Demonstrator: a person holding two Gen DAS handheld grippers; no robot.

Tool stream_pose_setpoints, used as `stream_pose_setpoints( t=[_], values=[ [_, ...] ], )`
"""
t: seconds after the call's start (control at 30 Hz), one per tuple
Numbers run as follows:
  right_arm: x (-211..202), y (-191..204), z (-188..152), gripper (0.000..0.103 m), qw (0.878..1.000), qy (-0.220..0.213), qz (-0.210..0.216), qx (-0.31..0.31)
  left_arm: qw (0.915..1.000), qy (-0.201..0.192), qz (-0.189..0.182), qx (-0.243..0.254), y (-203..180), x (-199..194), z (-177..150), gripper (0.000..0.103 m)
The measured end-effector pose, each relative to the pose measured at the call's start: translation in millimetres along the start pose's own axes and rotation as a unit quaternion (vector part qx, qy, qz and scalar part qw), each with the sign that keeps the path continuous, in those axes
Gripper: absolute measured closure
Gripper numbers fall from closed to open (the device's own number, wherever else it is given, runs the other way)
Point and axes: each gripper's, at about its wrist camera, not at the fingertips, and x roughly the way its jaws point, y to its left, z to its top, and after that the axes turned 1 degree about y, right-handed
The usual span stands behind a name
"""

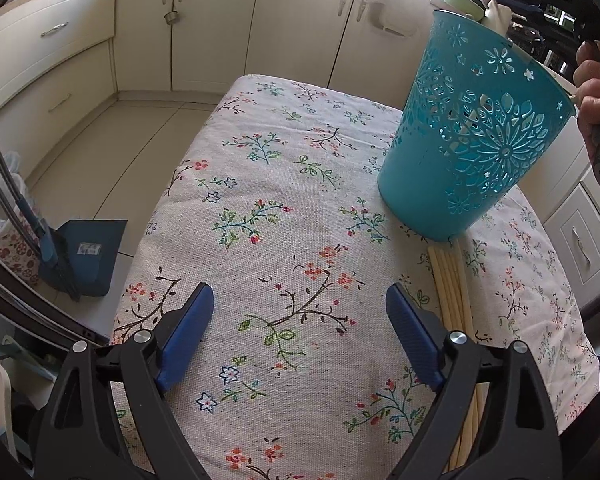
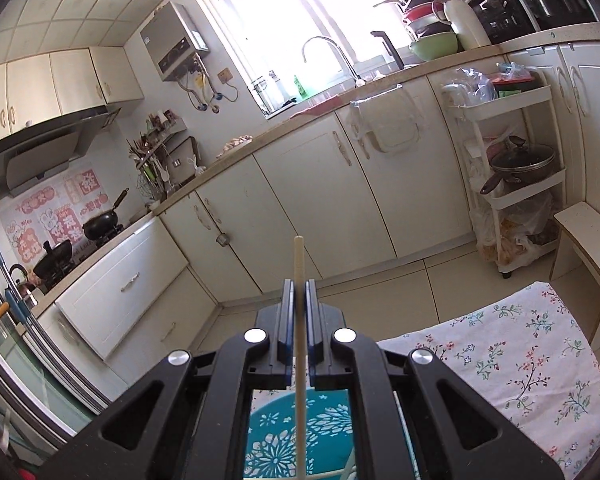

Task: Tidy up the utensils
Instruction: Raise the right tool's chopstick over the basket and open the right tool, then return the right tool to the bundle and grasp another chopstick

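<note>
Your left tongs [image 1: 300, 336] are sitting wide apart in the left wrist view, at about 6 o'clock, and they are pinching nothing. Flowery cloth [image 1: 260, 184] is showing between the blue pads [image 1: 188, 332]. The teal cup [image 1: 472, 136] with cut-out flowers is standing on the cloth at 2 o'clock. A bundle of pale chopsticks [image 1: 452, 280] is lying just below the cup, at 4 o'clock, running past the right pad. Your hand [image 1: 596, 96] is showing at 3 o'clock, beside the cup's rim.

In the right wrist view, your right tongs [image 2: 299, 292] are pressed together and pinching one chopstick [image 2: 299, 264]. It is pointing up to 12 o'clock, past the tips, and its other end is hanging down over the teal cup [image 2: 300, 436] at 6 o'clock.

I think the stick could slip or swing, because only one thin spot is being pinched. If you are lowering it crooked, it could poke the rim, tip the light cup, or miss and roll off the cloth.
</note>
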Motion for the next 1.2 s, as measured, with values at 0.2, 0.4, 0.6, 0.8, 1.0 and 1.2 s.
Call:
stream_pose_setpoints(
  t=[0.2,0.4,0.6,0.8,1.0,1.2],
  values=[
    [-6.2,5.7,-10.2,0.096,1.000,0.020,0.003,-0.022,1.0000,0.000,0.000,0.000,-0.1,0.1,0.1,0.019],
    [-53.7,8.9,-17.7,0.093,0.999,0.003,0.010,-0.044,1.0000,-0.001,-0.002,-0.001,0.2,-0.2,0.0,0.019],
    [-126.6,2.5,-58.5,0.085,0.998,-0.004,-0.011,-0.054,1.0000,-0.001,0.000,-0.001,0.1,-0.5,-0.6,0.019],
    [-71.2,-23.3,-153.4,0.084,0.979,0.198,-0.041,-0.033,1.0000,-0.002,0.000,0.000,-0.6,-0.4,-0.7,0.019],
    [-22.0,-29.8,-170.1,0.084,0.966,0.251,-0.055,-0.005,1.0000,-0.003,-0.005,-0.005,1.9,-1.2,-1.3,0.019],
    [-3.0,-30.5,-187.2,0.089,0.957,0.282,-0.071,-0.005,1.0000,-0.004,-0.007,-0.005,2.7,-1.4,-1.3,0.019]
  ],
)
